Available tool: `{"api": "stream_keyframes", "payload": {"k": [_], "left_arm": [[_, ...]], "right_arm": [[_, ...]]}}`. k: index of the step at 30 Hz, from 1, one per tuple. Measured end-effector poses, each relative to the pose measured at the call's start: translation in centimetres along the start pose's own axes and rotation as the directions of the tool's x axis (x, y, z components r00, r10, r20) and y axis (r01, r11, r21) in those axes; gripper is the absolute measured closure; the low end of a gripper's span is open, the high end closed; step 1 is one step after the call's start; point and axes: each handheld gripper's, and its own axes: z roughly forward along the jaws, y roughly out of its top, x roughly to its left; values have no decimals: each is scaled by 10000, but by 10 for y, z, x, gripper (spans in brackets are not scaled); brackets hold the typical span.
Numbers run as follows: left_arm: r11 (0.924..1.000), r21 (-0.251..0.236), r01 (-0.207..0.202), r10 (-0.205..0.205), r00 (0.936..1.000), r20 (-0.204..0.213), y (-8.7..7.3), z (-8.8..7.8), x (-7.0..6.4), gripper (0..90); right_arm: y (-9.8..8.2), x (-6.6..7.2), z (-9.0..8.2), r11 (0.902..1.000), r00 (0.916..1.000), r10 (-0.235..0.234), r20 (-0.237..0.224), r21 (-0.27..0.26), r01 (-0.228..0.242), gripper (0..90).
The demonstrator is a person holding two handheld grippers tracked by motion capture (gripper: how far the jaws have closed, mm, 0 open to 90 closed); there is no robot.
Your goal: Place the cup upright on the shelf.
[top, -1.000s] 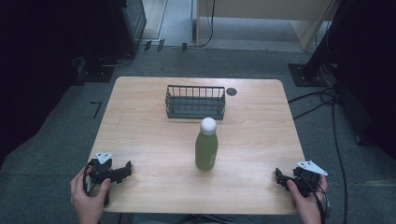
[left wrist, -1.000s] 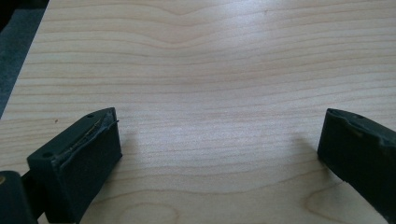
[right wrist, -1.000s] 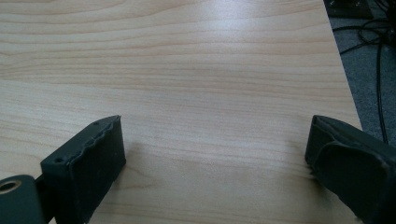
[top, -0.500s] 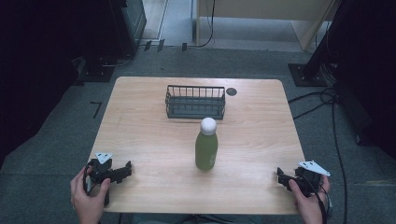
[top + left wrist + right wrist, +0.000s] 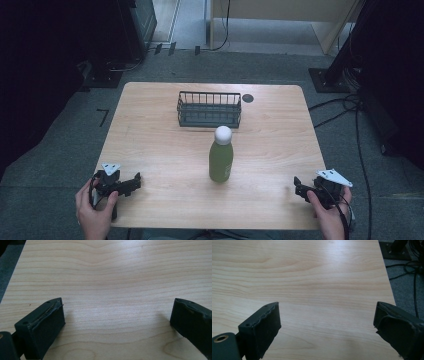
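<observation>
Two tools sit in your hands at the near edge of the counter (image 5: 150, 130) in the high view. Take the green bottle (image 5: 220, 161) as your landmark: it stands upright with its white cap (image 5: 223, 135) on, about midway across the counter. Your left tool (image 5: 131, 183) lies well to the near left of the bottle, its jaws apart and pointing toward it. Your right tool (image 5: 298, 186) lies well to the near right of the bottle, jaws also turned toward it; they have just been closing a little, with nothing between them. Just behind the bottle stands a dark wire basket (image 5: 209, 108), and a small black disc (image 5: 247, 98) lies farther back and right of the bottle, just beside the basket.

In the left gripper view, your left tool (image 5: 117, 312) stands wide open over bare wood.

In the right gripper view, your right tool (image 5: 327, 315) also stands wide apart above bare wood, near the counter's edge, where grey floor (image 5: 404, 287) and cables (image 5: 412, 270) lie beyond.
</observation>
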Motion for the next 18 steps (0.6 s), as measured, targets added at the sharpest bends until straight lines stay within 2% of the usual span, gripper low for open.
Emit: {"api": "stream_keyframes", "payload": {"k": [11, 15, 17, 18], "left_arm": [[10000, 2, 2, -2, 10000, 5, 0, 0, 0, 0], [10000, -8, 9, -9, 10000, 4, 0, 0, 0, 0], [10000, 1, 8, -8, 10000, 3, 0, 0, 0, 0], [10000, 0, 7, -7, 10000, 3, 0, 0, 0, 0]], "right_arm": [[14, 28, -6, 9992, 9969, -328, -714, -270, 309, 70], [20, 43, -7, 9980, 9919, -477, -1176, -466, 425, 70], [21, 47, -7, 9978, 9910, -509, -1242, -490, 451, 70], [24, 53, -8, 9974, 9889, -550, -1379, -532, 481, 70]]}}
